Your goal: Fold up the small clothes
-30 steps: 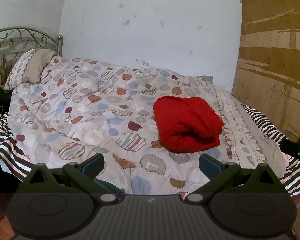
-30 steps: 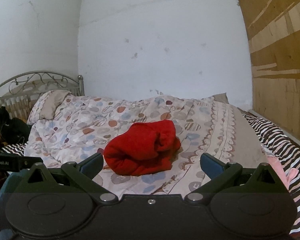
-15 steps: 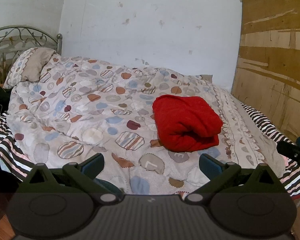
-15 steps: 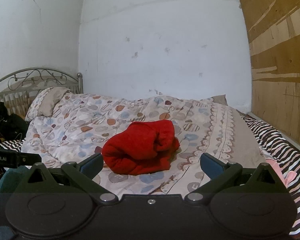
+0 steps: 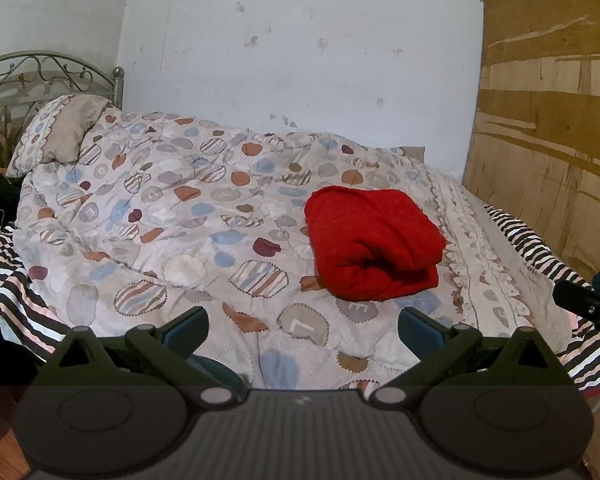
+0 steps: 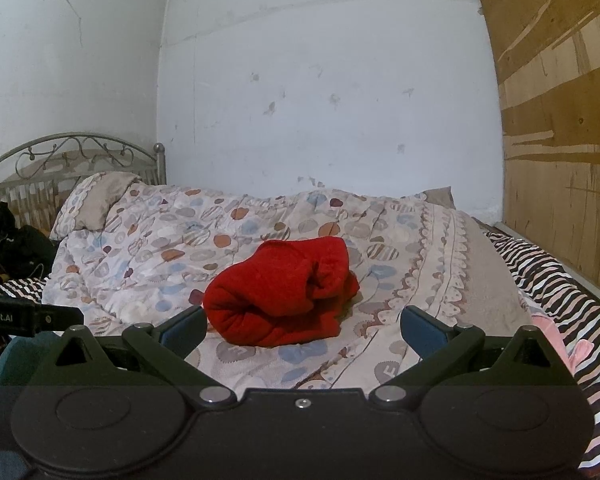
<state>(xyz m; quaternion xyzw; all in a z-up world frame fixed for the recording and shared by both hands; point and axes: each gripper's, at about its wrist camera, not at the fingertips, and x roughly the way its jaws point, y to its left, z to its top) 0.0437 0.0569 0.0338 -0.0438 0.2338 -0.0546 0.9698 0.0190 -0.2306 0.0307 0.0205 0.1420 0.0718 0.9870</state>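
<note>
A folded red fleece garment is seen lying on the patterned quilt of the bed, ahead of both grippers. It sits closer to the right gripper than the left gripper. Both sets of jaws are spread wide and hold nothing.

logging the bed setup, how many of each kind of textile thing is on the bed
Folded red knit garment: 1
Patterned quilt with coloured patches: 1
Beige pillow with patterned border: 1
Black, white and pink striped sheet: 1
Total: 4
</note>
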